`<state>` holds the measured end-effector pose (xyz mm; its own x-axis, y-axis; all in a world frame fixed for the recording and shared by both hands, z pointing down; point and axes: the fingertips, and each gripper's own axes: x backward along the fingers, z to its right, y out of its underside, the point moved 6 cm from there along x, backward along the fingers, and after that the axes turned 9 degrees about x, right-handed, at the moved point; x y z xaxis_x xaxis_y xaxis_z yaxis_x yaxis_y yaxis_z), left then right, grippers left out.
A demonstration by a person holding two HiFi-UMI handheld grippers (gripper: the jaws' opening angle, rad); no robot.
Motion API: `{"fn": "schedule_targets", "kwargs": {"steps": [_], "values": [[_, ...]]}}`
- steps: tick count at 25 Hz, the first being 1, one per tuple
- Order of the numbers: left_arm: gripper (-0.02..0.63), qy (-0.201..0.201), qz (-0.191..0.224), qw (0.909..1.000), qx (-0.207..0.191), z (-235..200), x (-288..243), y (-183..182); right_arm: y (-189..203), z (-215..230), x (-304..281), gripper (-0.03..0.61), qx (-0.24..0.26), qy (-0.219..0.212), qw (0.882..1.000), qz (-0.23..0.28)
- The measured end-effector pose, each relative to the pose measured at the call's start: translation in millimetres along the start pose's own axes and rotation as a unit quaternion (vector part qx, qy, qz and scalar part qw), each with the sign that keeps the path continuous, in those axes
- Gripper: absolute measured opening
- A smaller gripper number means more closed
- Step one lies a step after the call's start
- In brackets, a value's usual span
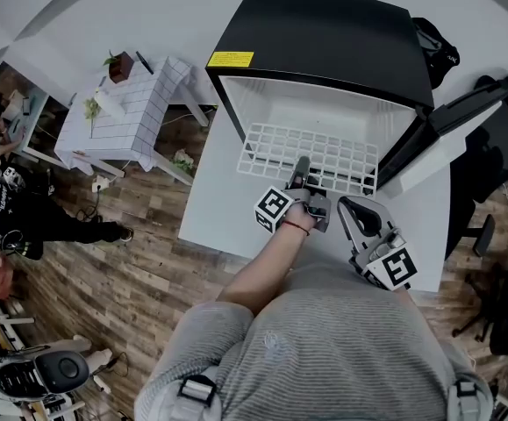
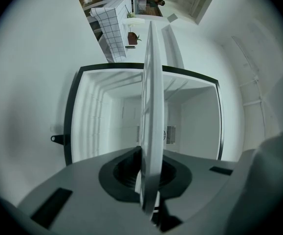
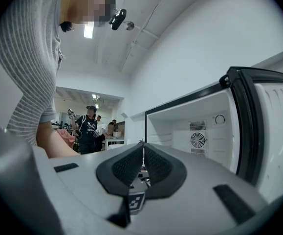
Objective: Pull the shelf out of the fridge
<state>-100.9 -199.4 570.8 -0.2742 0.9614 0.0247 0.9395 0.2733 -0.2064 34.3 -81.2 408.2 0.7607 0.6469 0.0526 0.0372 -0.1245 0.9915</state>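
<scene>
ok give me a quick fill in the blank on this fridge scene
1. The left gripper grips the front edge of the wire ____.
2. The right gripper has its jaws closed on ____.
3. The fridge door stands ____.
Missing words: shelf; nothing; open.

The head view looks steeply down from overhead onto the small black fridge (image 1: 324, 51) with an open white interior. The left gripper view faces straight into that interior from close by; the right gripper view sees it slantwise from one side.
</scene>
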Motion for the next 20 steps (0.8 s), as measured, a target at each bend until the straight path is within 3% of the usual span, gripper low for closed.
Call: {"fn": "schedule_targets", "kwargs": {"steps": [20], "values": [[0.031,0.009,0.014,0.9998,0.014,10,28,4,-4,-10,-4,0.014,-0.003,-0.012,1.0,0.0]]}}
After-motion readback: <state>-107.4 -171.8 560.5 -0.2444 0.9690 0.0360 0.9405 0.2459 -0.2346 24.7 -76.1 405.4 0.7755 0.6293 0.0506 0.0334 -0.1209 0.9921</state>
